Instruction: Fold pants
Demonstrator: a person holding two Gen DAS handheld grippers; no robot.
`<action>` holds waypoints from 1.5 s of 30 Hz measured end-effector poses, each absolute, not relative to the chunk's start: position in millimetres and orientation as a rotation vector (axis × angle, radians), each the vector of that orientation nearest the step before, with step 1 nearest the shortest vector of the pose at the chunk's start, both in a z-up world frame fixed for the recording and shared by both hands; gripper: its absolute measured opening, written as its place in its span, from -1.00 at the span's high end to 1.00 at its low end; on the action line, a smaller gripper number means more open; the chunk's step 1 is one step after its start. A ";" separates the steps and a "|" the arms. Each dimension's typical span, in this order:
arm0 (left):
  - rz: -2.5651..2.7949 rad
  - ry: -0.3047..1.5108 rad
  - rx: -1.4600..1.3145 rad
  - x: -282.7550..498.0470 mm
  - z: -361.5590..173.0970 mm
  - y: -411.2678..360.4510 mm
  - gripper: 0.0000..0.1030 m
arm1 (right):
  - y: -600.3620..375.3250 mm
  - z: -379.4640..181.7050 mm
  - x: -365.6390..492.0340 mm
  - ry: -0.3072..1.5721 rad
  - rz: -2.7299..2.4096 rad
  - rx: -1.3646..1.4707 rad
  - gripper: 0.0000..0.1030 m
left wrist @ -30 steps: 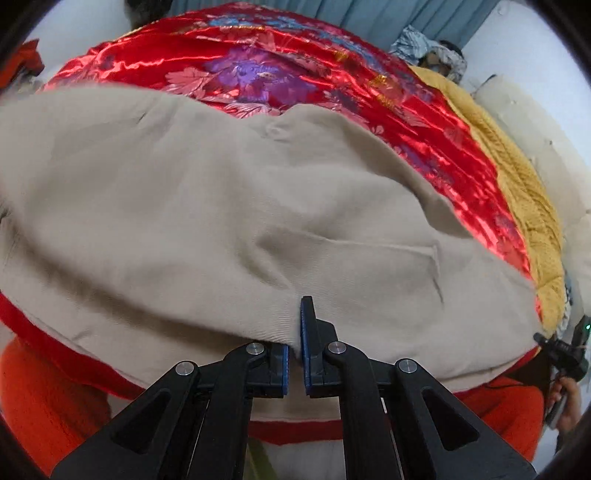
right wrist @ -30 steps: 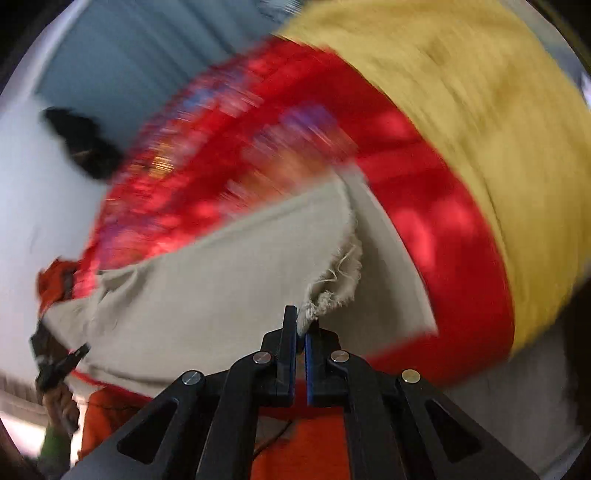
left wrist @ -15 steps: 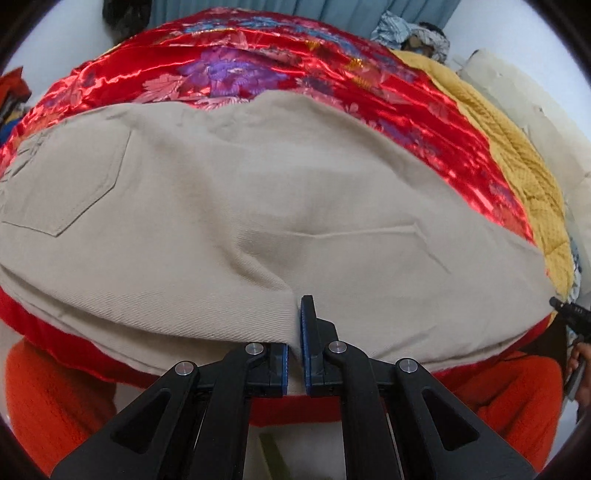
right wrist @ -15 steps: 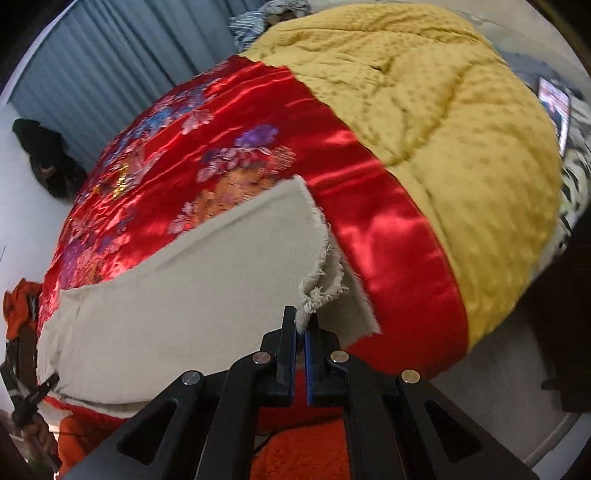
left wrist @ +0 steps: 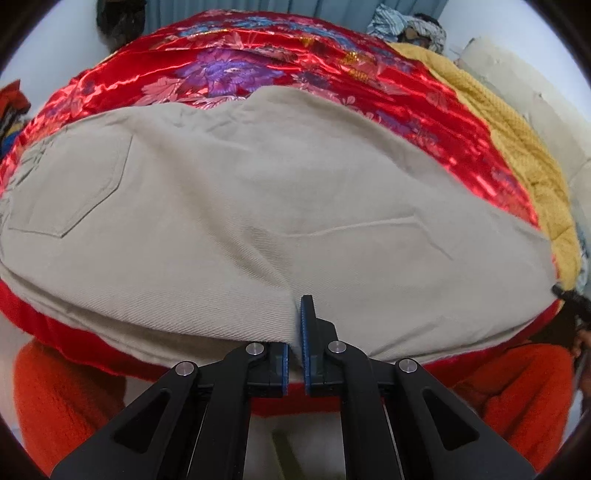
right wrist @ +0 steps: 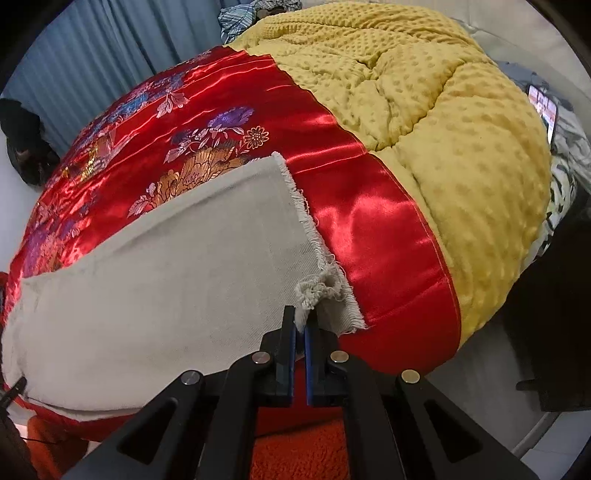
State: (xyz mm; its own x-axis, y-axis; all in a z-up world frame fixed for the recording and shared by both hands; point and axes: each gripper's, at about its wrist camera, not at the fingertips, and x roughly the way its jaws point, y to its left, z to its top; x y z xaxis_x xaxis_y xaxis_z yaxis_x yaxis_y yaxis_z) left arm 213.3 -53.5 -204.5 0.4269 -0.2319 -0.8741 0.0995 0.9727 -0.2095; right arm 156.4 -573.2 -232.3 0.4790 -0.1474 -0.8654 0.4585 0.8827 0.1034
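Observation:
Beige pants (left wrist: pixel 258 206) lie spread along the near side of a bed covered with a red floral satin quilt (left wrist: pixel 236 70). A back pocket (left wrist: pixel 70 192) shows at the left. My left gripper (left wrist: pixel 294 325) is shut on the pants' near edge, pinching a fold of cloth. In the right wrist view the pants (right wrist: pixel 166 280) end in a frayed leg hem (right wrist: pixel 310 236). My right gripper (right wrist: pixel 300 325) is shut on the near corner of that frayed hem. The red quilt (right wrist: pixel 373 229) lies under the hem.
A yellow dotted blanket (right wrist: pixel 424 110) covers the bed's right part. Orange fuzzy fabric (left wrist: pixel 51 402) hangs below the bed's near edge. Blue curtains (right wrist: pixel 103 48) stand behind the bed, bundled clothes (left wrist: pixel 406 26) lie at the far end, and a lit phone (right wrist: pixel 543 107) rests far right.
The pants have settled flatter on the quilt, with the back pocket now showing at the left. The right wrist view has swung and sharpened, and the frayed hem lies lower on the bed.

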 end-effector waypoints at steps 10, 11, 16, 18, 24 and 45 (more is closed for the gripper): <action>-0.214 1.131 -0.045 211.4 -217.1 -61.1 0.87 | -571.1 -234.7 153.0 1.029 -0.387 0.320 0.91; -0.213 1.127 -0.035 210.4 -215.2 -61.0 0.82 | -570.3 -233.7 152.1 1.028 -0.400 0.310 0.80; -0.199 1.118 -0.028 188.6 -193.6 -49.3 0.25 | -571.2 -208.8 126.1 0.910 -0.642 0.235 -0.09; -0.188 1.082 -0.011 177.6 -180.1 -42.5 0.24 | -565.8 -186.2 108.5 0.795 -0.715 0.215 -0.09; -0.172 0.916 0.047 196.8 -150.7 -47.4 -0.22 | -524.9 -161.3 143.5 0.815 -0.410 0.173 -0.09; -0.314 0.990 0.186 307.4 -168.7 -153.3 -0.59 | -510.4 -247.0 200.0 1.169 -0.257 0.183 -0.30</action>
